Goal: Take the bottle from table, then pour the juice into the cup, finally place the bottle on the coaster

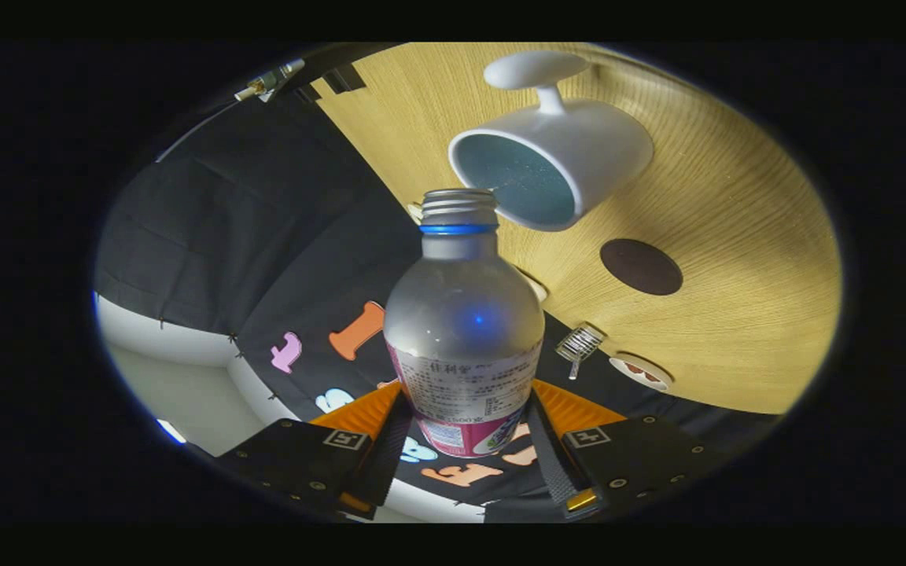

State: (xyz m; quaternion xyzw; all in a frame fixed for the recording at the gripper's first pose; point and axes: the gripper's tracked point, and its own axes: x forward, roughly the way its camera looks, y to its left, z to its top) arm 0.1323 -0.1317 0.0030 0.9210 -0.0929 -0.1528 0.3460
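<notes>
While the gripper (465, 440) clamps the bottle (462, 322) between both fingers, its uncapped neck points toward the cup (579, 153) beyond, near the coaster (641, 266).

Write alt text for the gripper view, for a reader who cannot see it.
The claw grips an uncapped bottle between both fingers, its mouth pointing toward the open white cup on the wooden table. A dark round coaster lies beside the cup.

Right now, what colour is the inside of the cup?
Speckled teal-blue inside the white cup, seen in the gripper view.
</notes>
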